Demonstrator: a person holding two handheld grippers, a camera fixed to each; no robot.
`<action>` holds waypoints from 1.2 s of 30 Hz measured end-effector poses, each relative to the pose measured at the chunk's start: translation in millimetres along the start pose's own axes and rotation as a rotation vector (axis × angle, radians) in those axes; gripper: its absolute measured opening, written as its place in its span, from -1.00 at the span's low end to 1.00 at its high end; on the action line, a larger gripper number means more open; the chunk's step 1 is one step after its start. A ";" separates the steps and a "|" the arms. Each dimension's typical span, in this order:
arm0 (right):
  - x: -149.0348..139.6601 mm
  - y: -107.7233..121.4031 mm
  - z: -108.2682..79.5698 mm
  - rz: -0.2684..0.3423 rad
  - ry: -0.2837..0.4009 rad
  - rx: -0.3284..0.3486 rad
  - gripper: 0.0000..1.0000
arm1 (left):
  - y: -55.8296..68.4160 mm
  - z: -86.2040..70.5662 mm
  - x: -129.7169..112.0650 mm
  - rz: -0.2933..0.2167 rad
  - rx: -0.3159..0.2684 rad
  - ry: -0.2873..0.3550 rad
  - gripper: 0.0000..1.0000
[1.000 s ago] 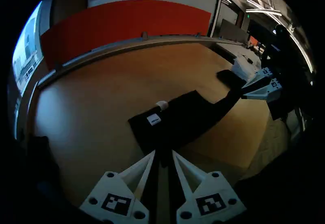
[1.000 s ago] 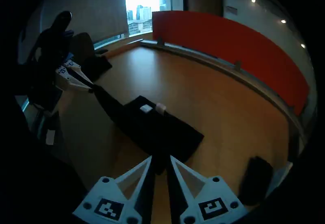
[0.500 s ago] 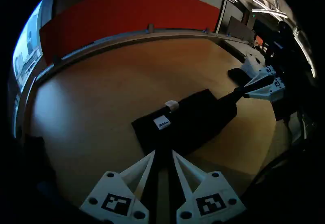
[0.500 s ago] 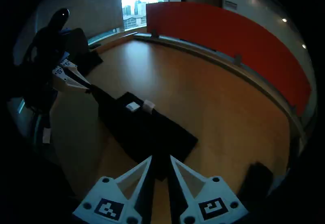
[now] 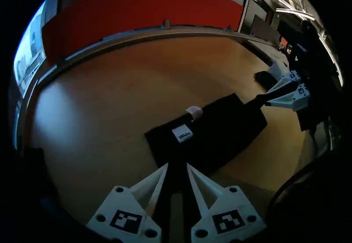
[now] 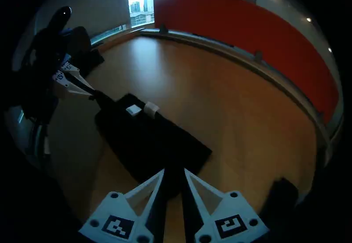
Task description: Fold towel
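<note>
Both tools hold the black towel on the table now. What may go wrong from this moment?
1. The left tool and the right tool each seem to pinch only a narrow bit of the towel, so the cloth may slip out when pulled.
2. The towel narrows toward each tool, so its edges may not line up and the fold may come out crooked.
3. Another dark item lies near the right tool and might get caught.

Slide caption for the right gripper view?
Right gripper and left gripper hold opposite ends of black towel on wooden table.
</note>
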State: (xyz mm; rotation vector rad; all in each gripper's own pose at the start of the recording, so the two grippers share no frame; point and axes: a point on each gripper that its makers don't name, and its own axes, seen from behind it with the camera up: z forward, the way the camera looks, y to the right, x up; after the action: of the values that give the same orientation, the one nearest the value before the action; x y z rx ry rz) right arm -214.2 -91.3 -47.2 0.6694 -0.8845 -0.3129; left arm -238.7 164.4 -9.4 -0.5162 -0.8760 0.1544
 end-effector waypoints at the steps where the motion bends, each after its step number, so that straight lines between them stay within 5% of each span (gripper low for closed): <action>1: -0.7 0.8 2.7 0.001 -0.004 -0.001 -0.66 | -1.6 3.2 -0.4 -0.001 0.003 -0.002 -0.74; 14: -8.9 12.1 34.6 0.018 -0.042 -0.033 -0.60 | -19.2 39.3 -6.9 -0.003 0.043 -0.037 -0.65; 26: -17.9 27.3 51.2 0.030 -0.063 -0.094 -0.07 | -39.2 57.6 -12.0 0.045 0.106 -0.058 -0.16; 30: -20.3 31.9 52.9 0.023 -0.071 -0.107 0.20 | -42.2 57.8 -10.2 0.059 0.115 -0.057 0.16; 36: -16.7 41.5 55.4 0.025 -0.073 -0.134 0.32 | -51.0 58.7 -5.6 0.063 0.135 -0.050 0.34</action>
State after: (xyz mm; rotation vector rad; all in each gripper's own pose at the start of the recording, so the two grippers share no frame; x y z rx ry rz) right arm -269.1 -73.9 -5.2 0.5251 -0.9319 -0.3732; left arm -291.2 139.9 42.8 -0.4156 -0.8920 0.2829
